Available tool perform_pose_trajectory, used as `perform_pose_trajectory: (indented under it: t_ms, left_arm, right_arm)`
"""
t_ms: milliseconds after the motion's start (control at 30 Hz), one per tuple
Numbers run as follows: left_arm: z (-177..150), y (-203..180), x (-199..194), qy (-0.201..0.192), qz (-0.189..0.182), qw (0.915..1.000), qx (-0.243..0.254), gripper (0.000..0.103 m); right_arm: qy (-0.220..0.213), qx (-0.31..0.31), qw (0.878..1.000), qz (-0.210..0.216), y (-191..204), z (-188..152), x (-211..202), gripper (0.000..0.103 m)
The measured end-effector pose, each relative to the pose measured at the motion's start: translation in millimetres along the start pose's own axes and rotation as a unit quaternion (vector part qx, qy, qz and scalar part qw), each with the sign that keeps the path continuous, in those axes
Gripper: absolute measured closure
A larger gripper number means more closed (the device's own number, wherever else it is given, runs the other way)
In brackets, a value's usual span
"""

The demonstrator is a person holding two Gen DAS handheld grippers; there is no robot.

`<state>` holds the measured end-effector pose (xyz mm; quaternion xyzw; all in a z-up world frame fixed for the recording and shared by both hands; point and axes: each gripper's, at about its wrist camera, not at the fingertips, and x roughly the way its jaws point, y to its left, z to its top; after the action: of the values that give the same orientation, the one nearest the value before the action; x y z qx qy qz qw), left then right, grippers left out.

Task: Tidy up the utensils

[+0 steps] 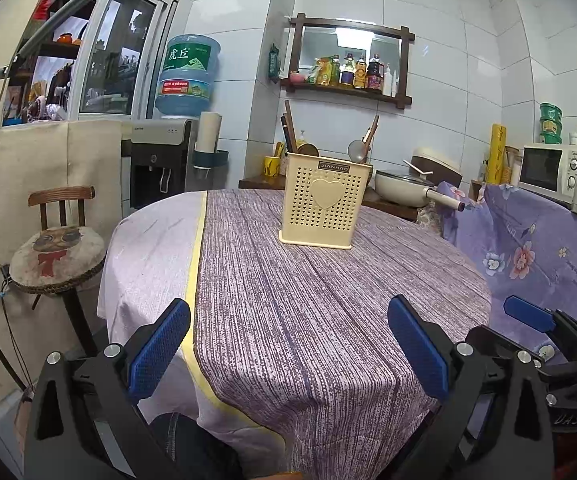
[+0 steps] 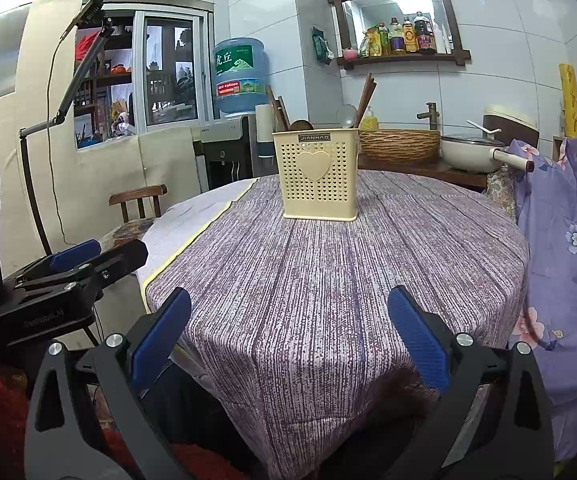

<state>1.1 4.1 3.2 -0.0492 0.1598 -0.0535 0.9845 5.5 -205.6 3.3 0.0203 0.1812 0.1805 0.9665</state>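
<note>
Utensils stood upright in the cream holder, which sat on the far half of the round table, well apart from both grippers. Wooden chopsticks, a metal ladle and a wooden spoon rose above the holder's rim, their long axes near vertical and leaning slightly outward. No utensil lay loose on the purple cloth that either view showed.

Left gripper hung at the near edge of the table with its 2 blue pads spread wide and nothing between them. Right gripper was likewise spread wide and empty at the near edge. From each, the holder lay straight ahead and farther in, almost on the line between the fingers. I judged neither arm clearly nearer, though the holder looked a little more centred and larger in the left view. Any reach would have to travel forward across the cloth and then come at the handles from above or from the side, since their length ran upward.

Right wrist view showed the left gripper off to the left, beyond the table's edge, and a woven basket behind the holder. Left wrist view instead showed a microwave at far right and a stool at left.
</note>
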Motion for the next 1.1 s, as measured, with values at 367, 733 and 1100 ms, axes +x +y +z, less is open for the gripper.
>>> perform_pose_trajectory:
  t_ms: [367,733,1100]
  left_arm:
    - [0.4,0.8,-1.4,-0.004,0.005,1.0000,0.001,0.005]
    - [0.2,1.9,-2.7,-0.006,0.008,0.9999,0.002,0.005]
    - [0.5,1.9,-2.6,-0.006,0.008,0.9999,0.002,0.005]
  right_arm:
    - [0.000,-0.003,1.000,0.001,-1.1,-1.5,0.2,0.006]
    - [0.001,-0.003,1.000,0.001,0.0,-1.1,0.9,0.006]
    - [0.003,-0.003,1.000,0.003,-2.6,-2.6,2.1,0.006]
